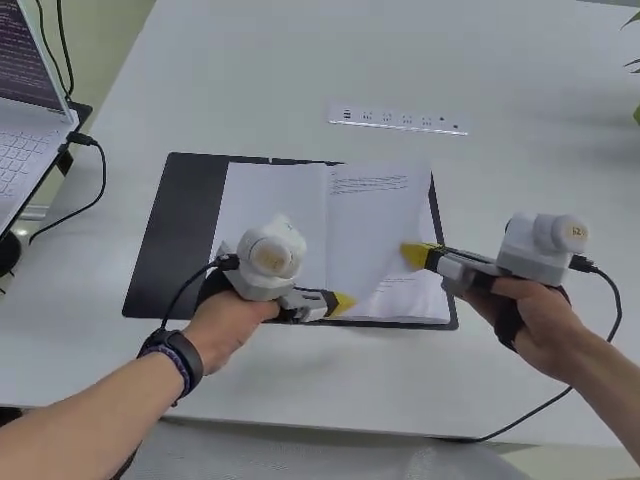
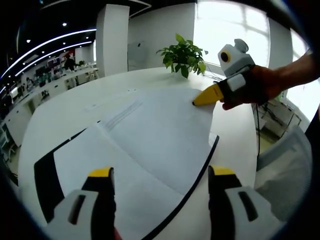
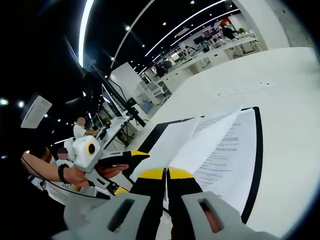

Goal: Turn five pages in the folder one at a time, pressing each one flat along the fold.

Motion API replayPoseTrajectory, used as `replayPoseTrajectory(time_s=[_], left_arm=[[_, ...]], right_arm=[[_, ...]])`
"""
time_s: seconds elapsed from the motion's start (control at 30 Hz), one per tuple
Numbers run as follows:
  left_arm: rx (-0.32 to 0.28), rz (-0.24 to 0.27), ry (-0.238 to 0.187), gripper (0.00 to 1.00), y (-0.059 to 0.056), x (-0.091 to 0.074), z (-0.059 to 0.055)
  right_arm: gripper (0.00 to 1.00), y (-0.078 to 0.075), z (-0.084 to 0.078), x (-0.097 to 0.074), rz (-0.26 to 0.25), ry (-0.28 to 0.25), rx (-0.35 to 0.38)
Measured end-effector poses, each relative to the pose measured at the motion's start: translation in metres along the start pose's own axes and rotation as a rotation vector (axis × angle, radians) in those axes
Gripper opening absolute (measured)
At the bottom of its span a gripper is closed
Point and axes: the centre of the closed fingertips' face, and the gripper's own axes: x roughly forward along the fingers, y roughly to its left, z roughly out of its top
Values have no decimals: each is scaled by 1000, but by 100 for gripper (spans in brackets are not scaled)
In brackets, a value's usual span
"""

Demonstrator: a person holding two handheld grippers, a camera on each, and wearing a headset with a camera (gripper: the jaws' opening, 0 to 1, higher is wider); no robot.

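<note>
Toward the tabletop's (image 1: 300, 60) near edge, pinching one lifted page (image 1: 375, 225) of the open folder (image 1: 180, 240) in the clamped right gripper (image 1: 415, 255); holding the left gripper (image 1: 335, 302) spread wide at the folder's near edge.

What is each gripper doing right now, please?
Left gripper: open, holding nothing.
Right gripper: shut on the edge of the lifted page.

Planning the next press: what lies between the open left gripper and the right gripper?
In the left gripper view, the lifted white paper page of the black folder stretches from left gripper to right gripper.
</note>
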Motion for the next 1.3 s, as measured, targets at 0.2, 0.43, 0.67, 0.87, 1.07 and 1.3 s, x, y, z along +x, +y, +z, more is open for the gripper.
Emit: replayPoseTrajectory(time_s=[0.2, 0.43, 0.67, 0.87, 1.07, 1.3], left_arm=[[-5, 13, -10, 77, 8, -10, -1], [-20, 29, -19, 77, 18, -19, -5], [-32, 50, -31, 77, 29, -35, -8], [-54, 80, -48, 77, 43, -55, -12], [-73, 114, -56, 77, 55, -78, -19], [-102, 156, -63, 77, 71, -101, -32]], right_arm=[[0, 9, 4, 7, 12, -3, -10], [0, 22, 8, 16, 36, 0, -25], [0, 40, 14, 30, 74, 10, -58], [0, 60, 16, 46, 116, 23, -85], [0, 81, 15, 65, 164, 41, -106], [0, 96, 7, 85, 199, 69, -110]])
